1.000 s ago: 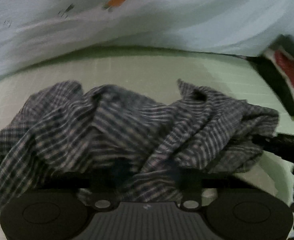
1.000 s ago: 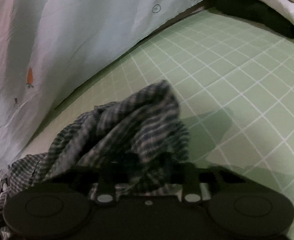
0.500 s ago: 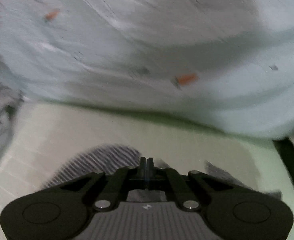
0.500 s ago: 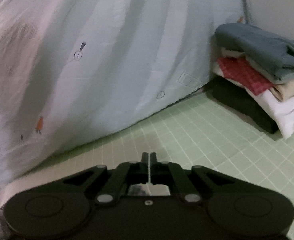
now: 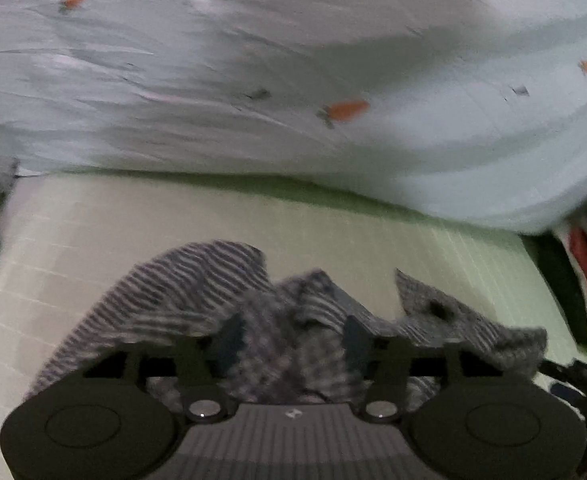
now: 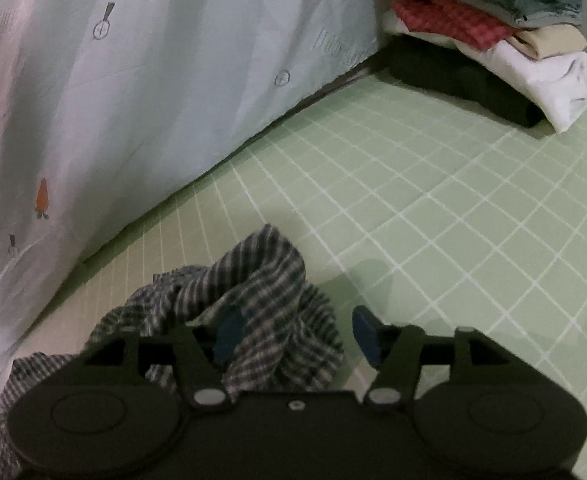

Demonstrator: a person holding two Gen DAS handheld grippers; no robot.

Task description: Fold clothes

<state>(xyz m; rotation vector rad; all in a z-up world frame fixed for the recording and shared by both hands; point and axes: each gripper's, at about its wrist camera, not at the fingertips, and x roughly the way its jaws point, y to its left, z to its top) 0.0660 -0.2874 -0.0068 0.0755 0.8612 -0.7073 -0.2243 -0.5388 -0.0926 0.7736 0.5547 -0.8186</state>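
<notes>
Right wrist view looks across a pale green mat (image 6: pixel 473 216) ruled with a white grid, which ends at a hanging light blue sheet (image 6: pixel 181 80) printed with small carrots. In the far right corner sits a stack of folded clothes (image 6: pixel 493 40) — grey-blue on top, then red check, cream, white, and something black at the bottom. The checked garment (image 6: pixel 261 300) lies crumpled on the mat just in front of both tools.

Half a second ago both pairs of jaws stood closed with nothing visible between them; they have just been opening. Now the right gripper (image 6: pixel 297 334) stands parted, a fold of the checked cloth bunched between its fingers and lying against the left one, with a gap to the right one. The left gripper (image 5: pixel 293 340) is likewise parted, with cloth heaped between and over its fingers; the pads do not appear to press on it. A second ago the garment filled the left view more widely.

Left wrist view is smeared by motion blur — the sheet's prints streak, and the garment's weave is soft. The stack is cut off at its right edge, and the garment's lower part hides behind the gripper bodies.
</notes>
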